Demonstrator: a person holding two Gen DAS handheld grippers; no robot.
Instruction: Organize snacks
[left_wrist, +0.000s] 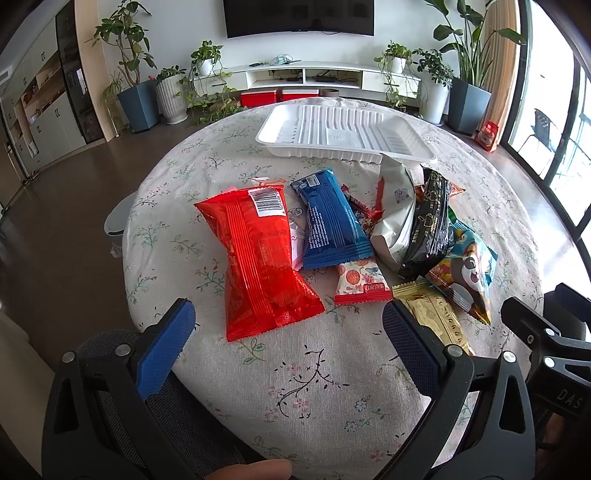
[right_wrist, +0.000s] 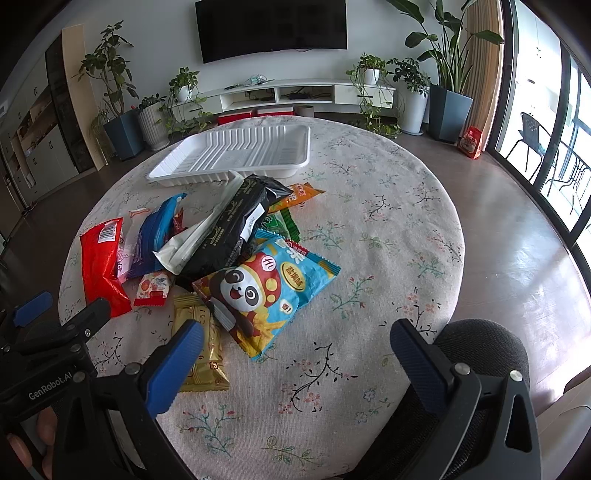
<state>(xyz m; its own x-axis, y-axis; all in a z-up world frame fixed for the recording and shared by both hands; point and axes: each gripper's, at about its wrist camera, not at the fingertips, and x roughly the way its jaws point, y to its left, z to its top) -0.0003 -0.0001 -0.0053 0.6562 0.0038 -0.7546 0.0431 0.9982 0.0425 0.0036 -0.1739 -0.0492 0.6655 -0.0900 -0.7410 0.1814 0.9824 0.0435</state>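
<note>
On floral cloth (left_wrist: 314, 387) — crinkly foil packets (left_wrist: 258, 266), ribbed white tray (left_wrist: 340, 133); both claws (left_wrist: 288, 332) (right_wrist: 295, 343) spread, empty.

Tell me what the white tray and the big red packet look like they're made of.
White tray: looks like thin molded plastic, semi-matte, with pressed ribs along floor and walls. Red packet: glossy plastic film, probably; it shows crinkles, bright glare and crimped end seals.

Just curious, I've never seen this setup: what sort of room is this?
Most likely a home living room: a wall-mounted TV above a low white media console, potted plants along the wall, and a round table in a floral cloth.
</note>
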